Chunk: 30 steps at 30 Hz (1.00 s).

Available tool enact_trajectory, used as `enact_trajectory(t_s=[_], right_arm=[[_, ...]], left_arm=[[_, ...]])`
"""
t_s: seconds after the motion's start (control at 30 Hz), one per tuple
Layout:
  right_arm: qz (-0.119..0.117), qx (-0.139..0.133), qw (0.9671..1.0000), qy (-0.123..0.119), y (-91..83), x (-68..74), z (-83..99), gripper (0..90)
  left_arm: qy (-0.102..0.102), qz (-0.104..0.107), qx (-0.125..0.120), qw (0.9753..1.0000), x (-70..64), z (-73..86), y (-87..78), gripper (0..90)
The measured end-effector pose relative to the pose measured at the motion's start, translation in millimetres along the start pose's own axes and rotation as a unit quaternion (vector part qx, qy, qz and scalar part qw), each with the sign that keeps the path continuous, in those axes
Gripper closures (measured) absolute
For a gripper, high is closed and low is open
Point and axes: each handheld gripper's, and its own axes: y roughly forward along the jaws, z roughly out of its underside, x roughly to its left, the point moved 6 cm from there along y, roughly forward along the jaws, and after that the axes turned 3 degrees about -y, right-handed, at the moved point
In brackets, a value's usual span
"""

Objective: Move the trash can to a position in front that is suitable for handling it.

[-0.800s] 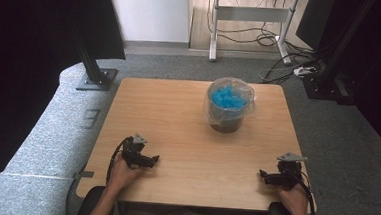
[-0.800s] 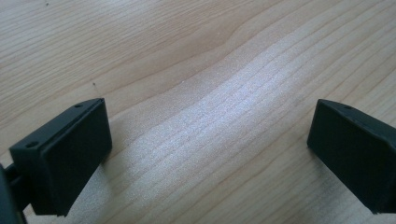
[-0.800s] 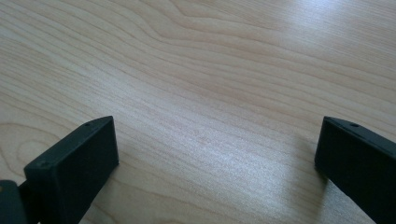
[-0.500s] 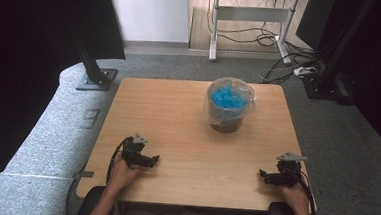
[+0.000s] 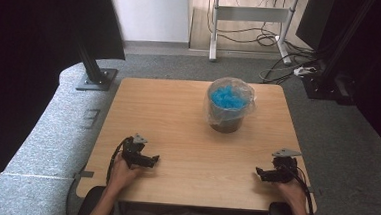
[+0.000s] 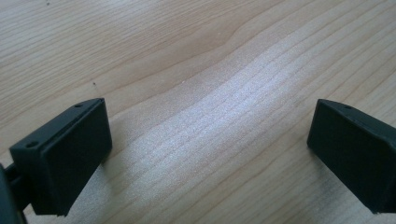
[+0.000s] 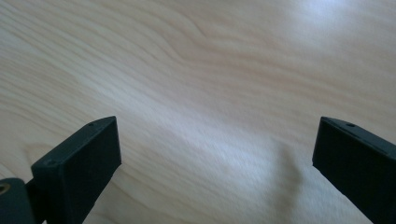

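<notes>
Counter (image 5: 178,117) of pale wood looks unchanged from the earlier views, so no work has begun. Its bag-lined bucket (image 5: 228,110) holding blue material sits toward the far side. Left tongs (image 5: 147,160) and right tongs (image 5: 262,173) rest at the near edge, jaws wide apart, holding nothing.

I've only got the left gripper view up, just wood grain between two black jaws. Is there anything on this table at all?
Observer: Yes. In the high view a bin lined with a clear bag stands toward the far side of the wooden table, right of centre.
Operator: Anything in it?
Observer: Something bright blue lies inside; I cannot tell what it is.
Operator: Where's my other gripper?
Observer: The right gripper rests near the table's near right corner, its jaws wide apart with bare wood between them. Your left gripper sits at the near left, apart from the bin.
</notes>
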Motion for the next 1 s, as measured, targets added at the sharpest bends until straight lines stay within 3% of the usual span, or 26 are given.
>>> enact_trajectory(t_s=[0.23, 0.33, 0.6, 0.8, 1.0], right_arm=[[-0.021, -0.029, 0.9993, 0.005, -6.3, 7.8, -35.7, 0.9], [-0.028, -0.039, 0.9988, -0.012, -7.8, 13.4, -57.8, 1.4], [-0.042, -0.049, 0.9975, -0.03, -5.8, 18.6, -98.8, 1.4], [-0.035, -0.052, 0.9973, -0.038, -3.9, 15.7, -124.1, 1.4], [-0.026, -0.069, 0.9971, -0.021, -1.7, 6.0, -154.8, 1.3]], left_arm=[[0.0, -0.001, 0.0, 1.0, 0.0, 0.0, 0.0, 0.0], [-0.001, -0.001, 0.0, 1.0, -0.1, 0.0, 0.0, 0.0], [-0.002, -0.002, 0.001, 1.0, -0.4, 0.0, 0.0, 0.0], [-0.003, -0.003, 0.0, 1.0, -0.7, 0.0, 0.0, 0.0], [-0.003, -0.003, 0.0, 1.0, -0.7, 0.0, 0.0, 0.0]])
